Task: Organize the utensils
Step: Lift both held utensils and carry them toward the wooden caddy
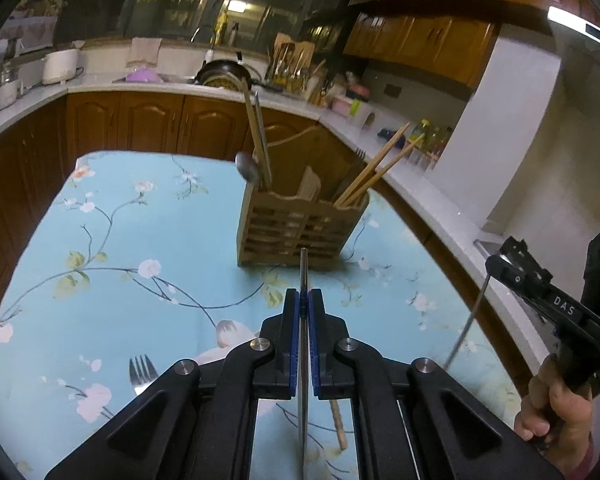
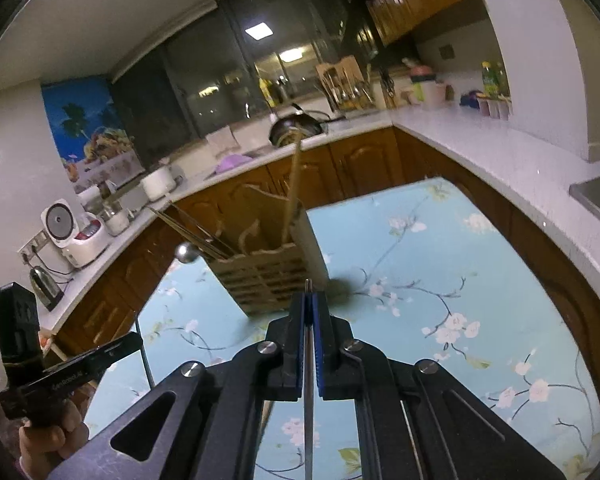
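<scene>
A slatted wooden utensil holder [image 1: 296,232] [image 2: 268,280] stands on the floral blue tablecloth, holding a spoon [image 1: 248,166], wooden chopsticks [image 1: 380,164] and long handles. My left gripper [image 1: 304,293] is shut on a thin steel stick [image 1: 304,264] that points toward the holder from just in front of it. My right gripper [image 2: 309,297] is shut on a second thin steel stick [image 2: 308,400], also short of the holder. Each gripper shows in the other's view, the right one [image 1: 491,265] with a hand on its grip, the left one [image 2: 138,339] at the left edge.
A fork [image 1: 142,372] and a wooden chopstick [image 1: 339,424] lie on the tablecloth [image 1: 100,240] near me. Wooden cabinets and a white counter [image 2: 480,152] wrap around the table, with a pan [image 1: 224,72], rice cooker [image 2: 74,236] and kettle on top.
</scene>
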A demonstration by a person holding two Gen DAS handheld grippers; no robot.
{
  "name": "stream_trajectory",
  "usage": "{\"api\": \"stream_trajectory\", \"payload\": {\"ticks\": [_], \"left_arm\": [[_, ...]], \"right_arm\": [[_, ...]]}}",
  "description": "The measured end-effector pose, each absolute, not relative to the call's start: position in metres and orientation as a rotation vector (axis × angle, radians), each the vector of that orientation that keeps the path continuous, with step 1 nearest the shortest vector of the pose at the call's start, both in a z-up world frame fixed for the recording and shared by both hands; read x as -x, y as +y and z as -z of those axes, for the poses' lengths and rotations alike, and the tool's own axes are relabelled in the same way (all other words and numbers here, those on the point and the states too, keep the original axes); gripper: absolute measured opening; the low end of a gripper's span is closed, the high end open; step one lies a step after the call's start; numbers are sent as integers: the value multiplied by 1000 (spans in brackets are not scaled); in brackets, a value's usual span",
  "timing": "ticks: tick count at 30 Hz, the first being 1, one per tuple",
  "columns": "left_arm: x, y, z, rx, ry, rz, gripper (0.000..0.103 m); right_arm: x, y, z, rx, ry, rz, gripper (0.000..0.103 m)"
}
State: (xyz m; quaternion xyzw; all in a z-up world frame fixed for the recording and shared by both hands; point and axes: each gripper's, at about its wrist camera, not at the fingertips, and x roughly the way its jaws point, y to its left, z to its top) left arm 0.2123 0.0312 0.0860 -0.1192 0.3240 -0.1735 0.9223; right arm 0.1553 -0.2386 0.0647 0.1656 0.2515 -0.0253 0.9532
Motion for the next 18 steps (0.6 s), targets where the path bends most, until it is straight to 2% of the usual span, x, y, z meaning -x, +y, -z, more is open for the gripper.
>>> {"api": "stream_trajectory", "payload": {"ticks": [18], "left_arm": [[-185, 44, -110, 262, 589, 372, 2]], "right_arm": [[-146, -227, -96, -313, 435, 29, 4]]}}
